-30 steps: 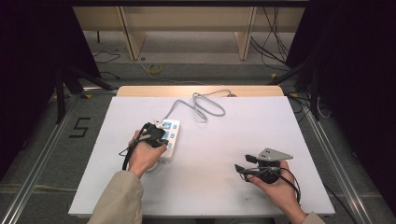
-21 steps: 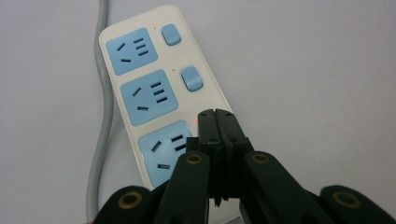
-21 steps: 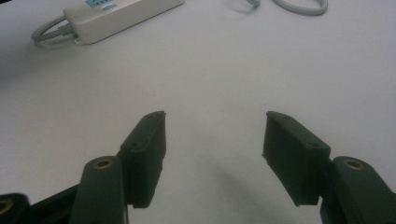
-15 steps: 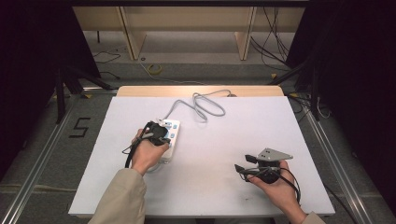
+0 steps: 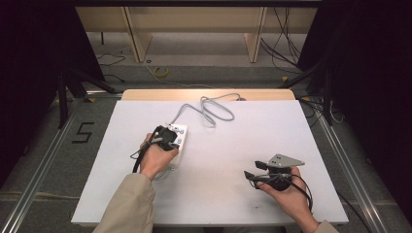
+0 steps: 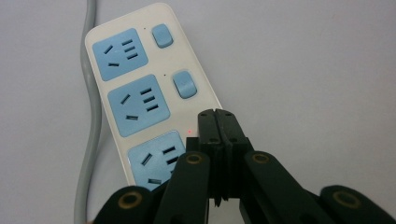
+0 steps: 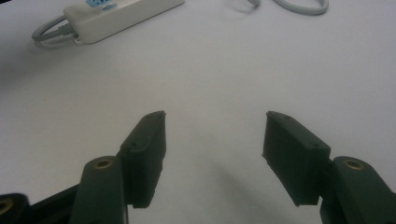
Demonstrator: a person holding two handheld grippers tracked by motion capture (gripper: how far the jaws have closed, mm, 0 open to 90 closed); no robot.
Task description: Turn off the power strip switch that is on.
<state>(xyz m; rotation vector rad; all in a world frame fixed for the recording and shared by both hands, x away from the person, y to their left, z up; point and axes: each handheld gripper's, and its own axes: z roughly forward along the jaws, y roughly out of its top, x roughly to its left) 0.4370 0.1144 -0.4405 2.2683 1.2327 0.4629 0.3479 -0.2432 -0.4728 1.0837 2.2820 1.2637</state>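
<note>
- Power strip (image 6: 140,100): glossy white plastic bar, rounded corners, blue socket faces, grey cord (image 5: 214,109); left of table (image 5: 233,204) centre.
- Left gripper (image 6: 218,122): black jaws pressed together, empty, over its near switch; shifted slightly since earlier.
- Right gripper (image 7: 212,140): jaws apart, unmoved.

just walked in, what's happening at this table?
A person works a white power strip with blue sockets on the white table. The left gripper, jaws shut with nothing between them, has its tips over the strip's near end, by the third socket where a small red light glows; whether they touch it can't be told. The two blue switches farther along are untouched. The right gripper sits open over bare table, holding nothing. The strip's grey cable loops toward the far edge.
</note>
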